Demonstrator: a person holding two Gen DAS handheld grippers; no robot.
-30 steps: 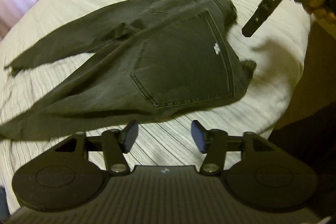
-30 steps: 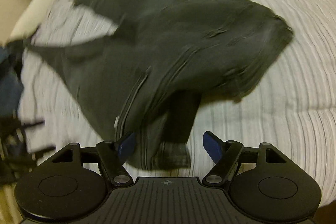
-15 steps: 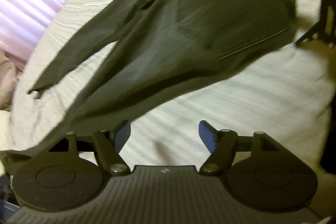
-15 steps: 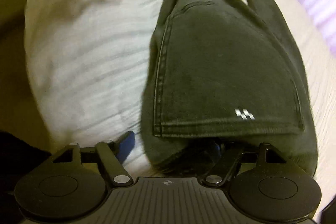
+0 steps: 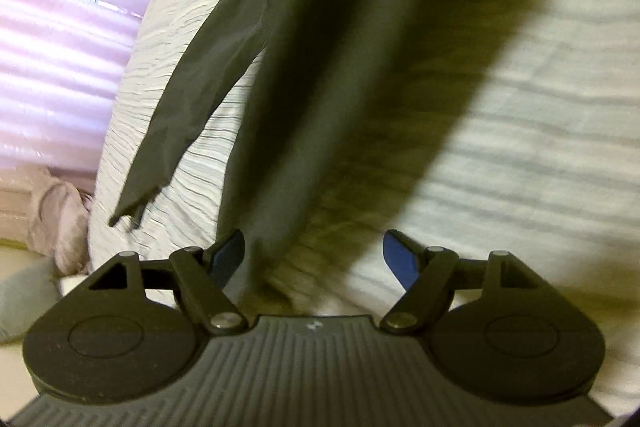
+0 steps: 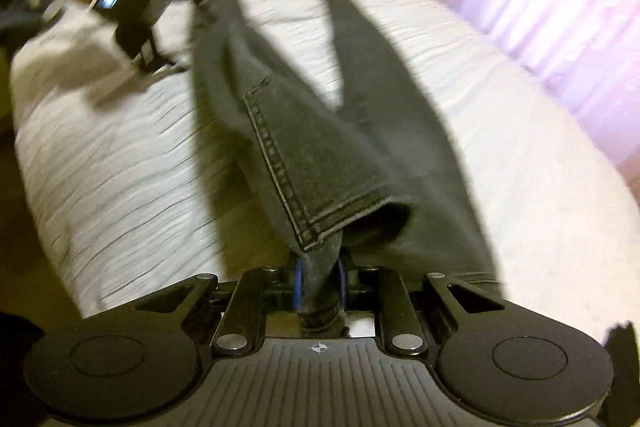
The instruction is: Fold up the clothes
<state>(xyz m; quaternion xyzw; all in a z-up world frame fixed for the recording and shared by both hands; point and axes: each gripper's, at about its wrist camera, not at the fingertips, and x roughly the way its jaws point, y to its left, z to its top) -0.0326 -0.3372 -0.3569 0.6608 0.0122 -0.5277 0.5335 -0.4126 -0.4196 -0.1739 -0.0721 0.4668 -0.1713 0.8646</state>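
Note:
A pair of dark grey jeans (image 6: pixel 320 147) lies stretched over a white ribbed bedspread (image 6: pixel 120 163). My right gripper (image 6: pixel 319 285) is shut on the waistband edge of the jeans, with the fabric pinched between its blue pads. In the left wrist view the jeans (image 5: pixel 320 67) run from the top down to my left gripper (image 5: pixel 314 255), which is open, with one trouser leg lying between and just ahead of its fingers. The other leg (image 5: pixel 188 107) spreads out to the left. My left gripper also shows in the right wrist view (image 6: pixel 136 11) at the far end of the jeans.
A pink striped curtain or wall (image 5: pixel 60 47) stands beyond the bed's left side. Pinkish crumpled cloth (image 5: pixel 56 219) lies off the bed edge there. The bedspread (image 5: pixel 520 187) extends to the right of the jeans.
My right gripper has shut on the waistband and pulled the jeans out long. My left gripper has moved to the leg end and stays open.

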